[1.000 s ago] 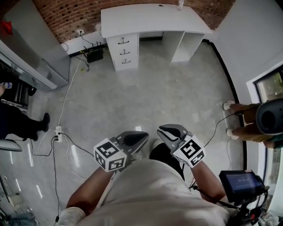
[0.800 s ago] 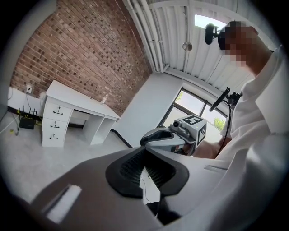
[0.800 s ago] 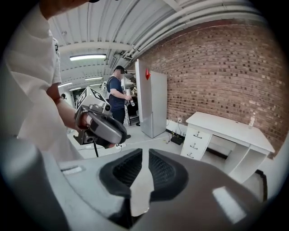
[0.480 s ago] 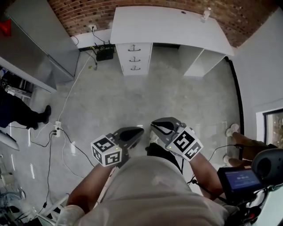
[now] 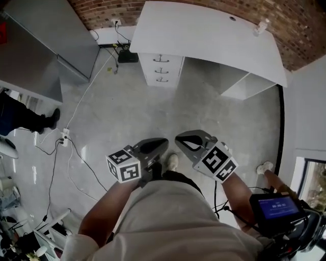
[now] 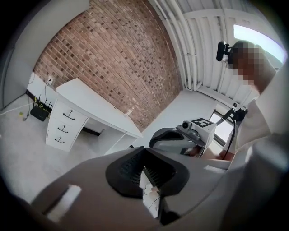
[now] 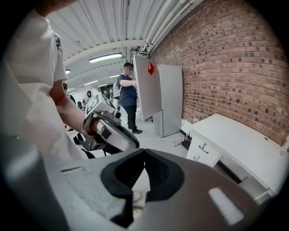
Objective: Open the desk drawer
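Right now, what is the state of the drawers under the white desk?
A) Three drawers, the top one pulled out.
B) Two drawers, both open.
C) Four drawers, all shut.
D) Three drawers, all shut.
D: the drawer unit under the white desk shows three handles stacked one above another, and all three fronts lie flush.

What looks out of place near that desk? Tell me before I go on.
Nothing looks damaged or spilled. The white desk stands against the brick wall, its three drawers all shut and flush. Only loose cables trail across the floor to a power strip, at the left.
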{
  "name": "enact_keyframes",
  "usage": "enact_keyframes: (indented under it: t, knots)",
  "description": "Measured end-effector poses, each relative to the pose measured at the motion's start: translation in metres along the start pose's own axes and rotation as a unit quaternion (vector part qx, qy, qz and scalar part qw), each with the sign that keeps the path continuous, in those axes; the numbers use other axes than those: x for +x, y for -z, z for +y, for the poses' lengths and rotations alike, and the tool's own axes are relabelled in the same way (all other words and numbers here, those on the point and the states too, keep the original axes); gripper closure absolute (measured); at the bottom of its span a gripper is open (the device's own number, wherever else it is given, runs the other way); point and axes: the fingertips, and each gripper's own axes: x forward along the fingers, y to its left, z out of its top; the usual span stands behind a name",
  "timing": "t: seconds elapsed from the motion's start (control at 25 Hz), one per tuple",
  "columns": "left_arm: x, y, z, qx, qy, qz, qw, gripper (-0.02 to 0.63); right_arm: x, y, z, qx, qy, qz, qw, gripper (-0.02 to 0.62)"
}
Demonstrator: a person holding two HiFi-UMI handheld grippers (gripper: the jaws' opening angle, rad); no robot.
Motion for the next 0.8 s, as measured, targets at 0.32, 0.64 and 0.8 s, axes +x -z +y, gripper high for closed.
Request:
enact_keyframes:
  t: [0.32,0.64,0.8]
  knots:
    - [0.030,-0.043,0.111,-0.128,-0.006,-0.071,0.9892,0.603,0.058,-0.018,-0.080,0.004,-0.034,0.029,0.999,0.592]
    - [0.061,-0.081,0.241,-0.197,-0.025,-0.121,0.9726,0.584,0.132,-0.034,-0.149,-0.018,-0.082,0.104,0.991,0.592]
    - [0.081,-0.082,0.300,-0.241,-0.048,-0.161,0.9557,0.584,0.166,-0.028,-0.171,-0.037,-0.128,0.145,0.980,0.592]
